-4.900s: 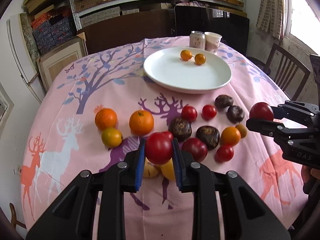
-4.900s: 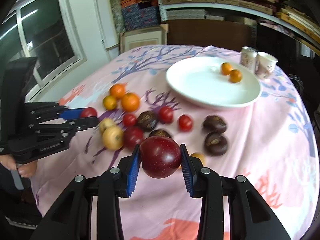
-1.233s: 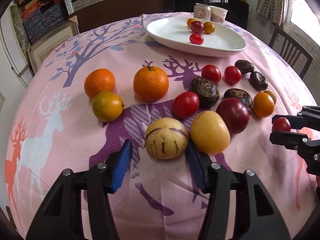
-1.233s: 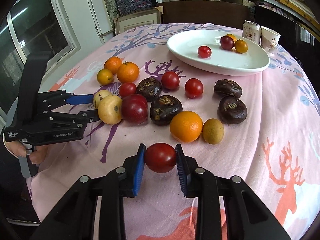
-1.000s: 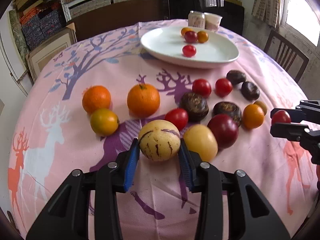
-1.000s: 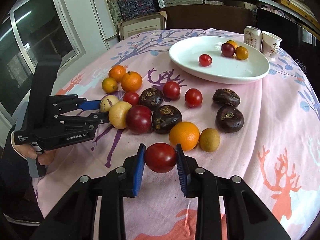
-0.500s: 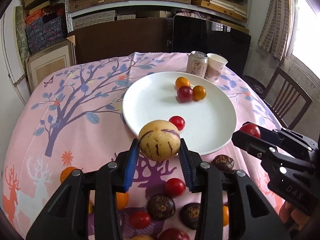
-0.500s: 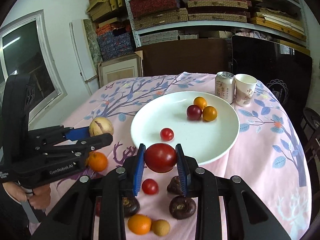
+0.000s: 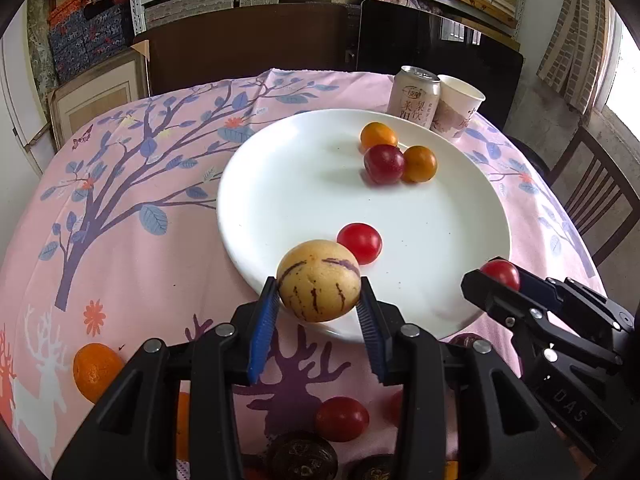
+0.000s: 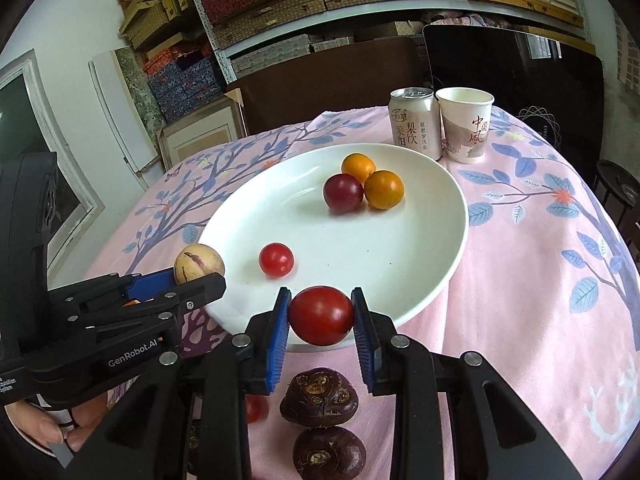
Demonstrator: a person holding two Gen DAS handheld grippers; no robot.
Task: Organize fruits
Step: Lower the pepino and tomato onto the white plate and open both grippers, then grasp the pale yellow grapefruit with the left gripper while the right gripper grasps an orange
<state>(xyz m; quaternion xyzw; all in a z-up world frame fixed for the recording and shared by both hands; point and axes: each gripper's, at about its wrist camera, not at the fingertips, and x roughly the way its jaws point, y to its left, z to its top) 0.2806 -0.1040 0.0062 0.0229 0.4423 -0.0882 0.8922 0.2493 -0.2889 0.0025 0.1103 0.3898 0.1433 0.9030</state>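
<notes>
My left gripper (image 9: 318, 308) is shut on a yellow melon with purple stripes (image 9: 319, 292), held over the near rim of the white plate (image 9: 280, 184). My right gripper (image 10: 321, 318) is shut on a red tomato (image 10: 321, 315), held over the plate's near rim (image 10: 400, 292). On the plate lie a small red tomato (image 10: 276, 259), a dark red plum (image 10: 343, 193) and two orange fruits (image 10: 383, 189). The left gripper with the melon (image 10: 198, 263) shows in the right wrist view; the right gripper with the tomato (image 9: 500, 273) shows in the left wrist view.
A drink can (image 10: 416, 122) and a paper cup (image 10: 466, 124) stand just behind the plate. Dark brown fruits (image 10: 319, 398), red tomatoes (image 9: 341, 418) and an orange (image 9: 96, 370) lie on the pink tablecloth in front of the plate. A chair (image 9: 592, 196) stands at the right.
Both grippers have carried their fruits from the pile near the front of the table up to the plate, and are now closer over its near rim.
</notes>
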